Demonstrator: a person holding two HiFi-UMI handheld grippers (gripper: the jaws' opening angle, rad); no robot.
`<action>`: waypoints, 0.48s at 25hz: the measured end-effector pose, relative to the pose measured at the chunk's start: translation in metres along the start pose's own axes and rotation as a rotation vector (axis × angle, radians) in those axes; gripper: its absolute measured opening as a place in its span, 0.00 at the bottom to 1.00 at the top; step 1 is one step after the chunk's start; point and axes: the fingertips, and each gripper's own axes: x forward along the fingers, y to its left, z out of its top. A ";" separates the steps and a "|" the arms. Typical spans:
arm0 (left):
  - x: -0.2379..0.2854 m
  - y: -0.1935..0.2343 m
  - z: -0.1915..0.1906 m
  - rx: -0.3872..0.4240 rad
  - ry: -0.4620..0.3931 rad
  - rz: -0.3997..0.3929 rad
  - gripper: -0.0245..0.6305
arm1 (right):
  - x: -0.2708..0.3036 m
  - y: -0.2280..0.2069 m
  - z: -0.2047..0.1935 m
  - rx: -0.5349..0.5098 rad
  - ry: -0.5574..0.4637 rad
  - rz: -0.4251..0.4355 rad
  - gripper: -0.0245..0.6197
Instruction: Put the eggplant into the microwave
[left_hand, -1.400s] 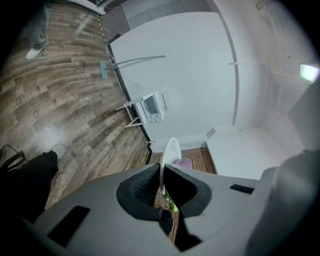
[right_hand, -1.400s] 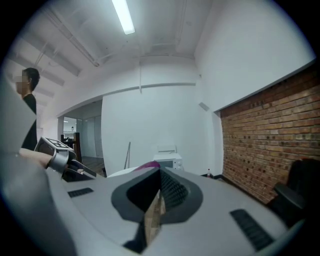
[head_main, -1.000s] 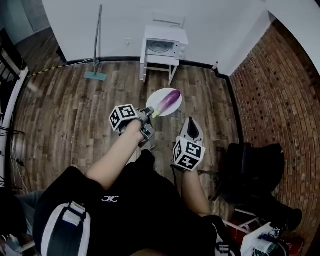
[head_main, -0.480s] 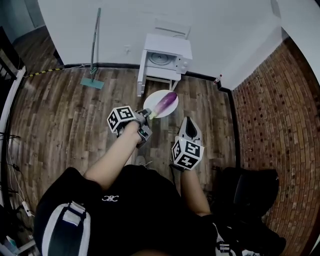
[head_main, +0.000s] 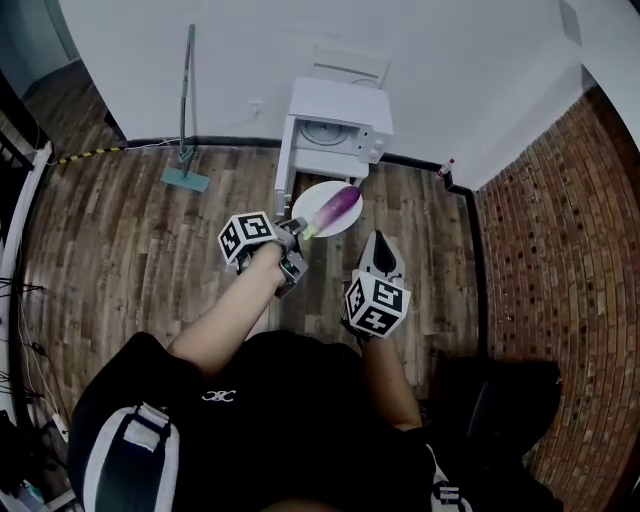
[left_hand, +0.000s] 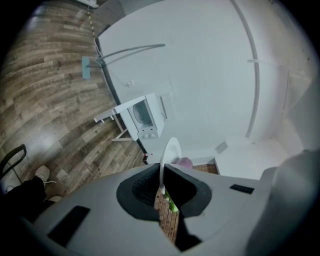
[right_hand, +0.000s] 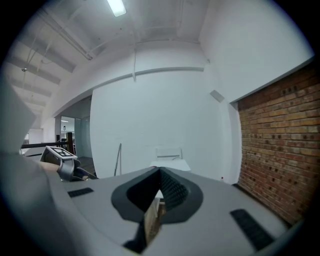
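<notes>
In the head view my left gripper (head_main: 298, 232) is shut on the near rim of a white plate (head_main: 318, 200). A purple eggplant (head_main: 337, 207) with a green stem lies on the plate. The plate hangs in the air just in front of a white microwave (head_main: 330, 135) standing on a small white table (head_main: 340, 98). The left gripper view shows the plate's rim (left_hand: 169, 152) edge-on between the jaws, the eggplant (left_hand: 185, 162) behind it, and the microwave (left_hand: 144, 116) ahead. My right gripper (head_main: 383, 245) is shut with nothing in it, to the right of the plate.
A long-handled mop (head_main: 185, 110) leans on the white wall left of the table. A brick wall (head_main: 560, 250) runs along the right, with a small bottle (head_main: 447, 166) at its corner. A dark chair (head_main: 500, 400) sits at the lower right. The floor is wood planks.
Both grippers and the person have advanced toward the microwave table, carrying the plate and eggplant along. The dark chair has slid back toward the lower right.
</notes>
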 end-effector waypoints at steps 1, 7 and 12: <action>0.004 0.001 0.004 -0.002 0.001 0.003 0.07 | 0.007 -0.001 0.000 0.003 0.004 0.001 0.05; 0.029 0.005 0.020 -0.011 -0.002 0.024 0.07 | 0.046 -0.008 0.003 0.003 0.006 0.018 0.05; 0.054 0.002 0.038 -0.023 -0.039 0.025 0.07 | 0.089 -0.020 0.013 0.005 -0.006 0.058 0.05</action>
